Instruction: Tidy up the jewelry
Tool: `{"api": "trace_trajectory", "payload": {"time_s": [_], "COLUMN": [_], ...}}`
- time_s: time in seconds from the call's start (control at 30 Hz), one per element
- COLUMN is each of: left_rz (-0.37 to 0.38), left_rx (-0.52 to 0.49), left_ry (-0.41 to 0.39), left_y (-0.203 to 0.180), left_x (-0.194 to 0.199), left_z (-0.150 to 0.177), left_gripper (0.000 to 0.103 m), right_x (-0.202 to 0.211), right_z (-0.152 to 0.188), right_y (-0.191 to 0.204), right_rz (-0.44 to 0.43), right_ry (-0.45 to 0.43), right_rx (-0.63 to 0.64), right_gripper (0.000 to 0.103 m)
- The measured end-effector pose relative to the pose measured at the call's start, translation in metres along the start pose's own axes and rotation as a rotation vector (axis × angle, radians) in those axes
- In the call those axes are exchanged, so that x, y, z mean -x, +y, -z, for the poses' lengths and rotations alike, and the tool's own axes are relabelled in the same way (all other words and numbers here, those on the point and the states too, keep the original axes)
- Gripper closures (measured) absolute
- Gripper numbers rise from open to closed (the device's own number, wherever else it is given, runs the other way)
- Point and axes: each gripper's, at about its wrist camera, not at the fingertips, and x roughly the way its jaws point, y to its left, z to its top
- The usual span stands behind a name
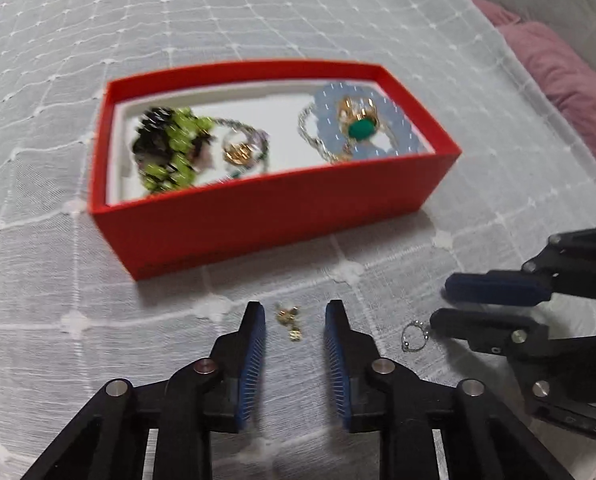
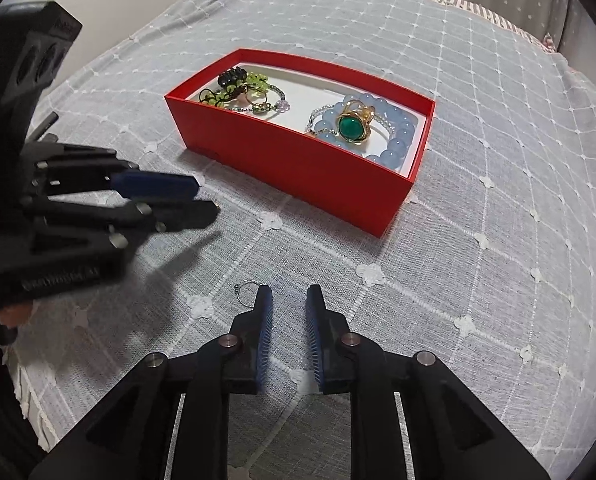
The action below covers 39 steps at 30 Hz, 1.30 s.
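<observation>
Left gripper [image 1: 296, 312] open, fingers straddling small gold earrings [image 1: 288, 320] on the grey quilted bedspread [image 1: 58, 240], near side of the red box [image 1: 274, 216]. Right gripper [image 2: 289, 294] open, empty; thin silver ring [image 2: 245, 294] lies just beside its left fingertip. Box holds a green-stone gold ring [image 2: 353, 126], blue bead bracelet [image 2: 397, 140], green-black beaded piece [image 2: 238, 80].

Jewelry [image 2: 353, 124] in box [image 2: 282, 156] — on bedspread [image 2: 477, 260]

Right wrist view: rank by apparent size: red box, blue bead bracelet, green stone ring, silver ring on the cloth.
1. red box
2. blue bead bracelet
3. green stone ring
4. silver ring, partly hidden by a finger and nearer the camera, so its rank is unsure.
</observation>
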Motion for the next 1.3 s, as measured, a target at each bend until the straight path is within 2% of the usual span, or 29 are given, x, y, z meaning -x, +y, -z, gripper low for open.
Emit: {"api": "trace_trajectory", "payload": {"time_s": [0.1,0.2,0.23,0.27,0.3,0.7,0.77,0.83,0.93,1.17,1.23,1.3], "left_rz": [-0.07,-0.091,-0.093,-0.09,-0.09,-0.047,-0.036,-0.031,-0.027,-0.027,-0.029,-0.027], "left_rx": [-0.026,-0.042,-0.049,-0.059,-0.064,-0.043,-0.03,-0.02,-0.002,0.0,-0.008,-0.012], "left_ry": [0.007,-0.005,-0.007,-0.011,-0.011,-0.036,-0.052,-0.067,-0.079,-0.082,-0.083,-0.085], "left_y": [-0.006,-0.01,-0.011,-0.012,-0.012,-0.003,0.001,0.005,0.01,0.013,0.012,0.01], "left_x": [-0.009,-0.011,-0.011,-0.011,-0.011,0.001,0.009,0.015,0.02,0.022,0.023,0.024], "left_z": [0.002,0.001,0.001,0.001,0.0,-0.002,-0.003,-0.004,-0.007,-0.008,-0.009,-0.009], "left_gripper": [0.074,0.075,0.079,0.092,0.096,0.096,0.096,0.096,0.096,0.096,0.096,0.096], "right_x": [-0.001,-0.003,-0.002,-0.002,-0.002,-0.002,-0.003,-0.007,-0.011,-0.018,-0.018,-0.018], "right_z": [-0.001,-0.001,-0.002,-0.002,-0.002,0.0,0.0,0.0,-0.001,-0.004,-0.004,-0.004], "right_y": [0.0,0.002,0.001,0.001,0.0,0.005,0.009,0.014,0.019,0.02,0.023,0.025], "right_rz": [0.0,-0.003,-0.005,-0.007,-0.008,-0.04,-0.05,-0.045,-0.033,-0.012,-0.017,-0.014], "right_ry": [0.002,0.004,0.004,0.003,0.002,-0.004,-0.004,0.002,0.005,0.002,0.002,0.002], "right_rx": [0.002,0.006,0.006,0.007,0.006,0.034,0.048,0.064,0.069,0.062,0.071,0.079], "right_gripper": [0.084,0.084,0.084,0.084,0.084,0.084,0.08,0.066,0.062,0.065,0.076,0.08]}}
